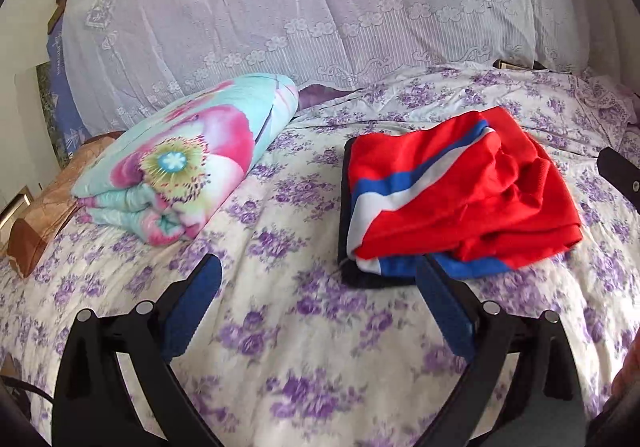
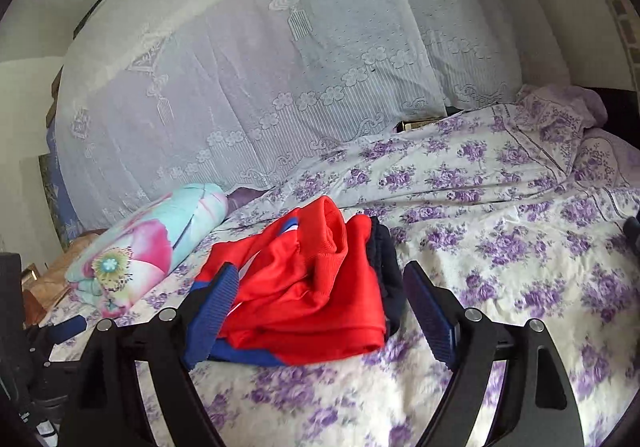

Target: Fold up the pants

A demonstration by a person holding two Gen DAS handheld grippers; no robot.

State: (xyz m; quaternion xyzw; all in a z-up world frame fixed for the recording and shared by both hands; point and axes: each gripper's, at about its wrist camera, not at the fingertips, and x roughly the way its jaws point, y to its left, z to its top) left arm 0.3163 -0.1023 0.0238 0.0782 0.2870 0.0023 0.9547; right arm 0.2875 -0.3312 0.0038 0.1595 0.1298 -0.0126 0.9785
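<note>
Pants: red pants (image 1: 468,191) lie bunched on the bedspread (image 1: 280,327), atop a dark folded garment (image 1: 344,239).
Direction: ahead and right of left gripper (image 1: 320,279); straight ahead of right gripper (image 2: 320,283), which is nearer.
Jaws: both spread wide, empty.

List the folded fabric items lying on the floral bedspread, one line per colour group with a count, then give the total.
Red, blue and white garment: 1
Dark navy garment under it: 1
Turquoise and pink floral quilt: 1
Total: 3
</note>
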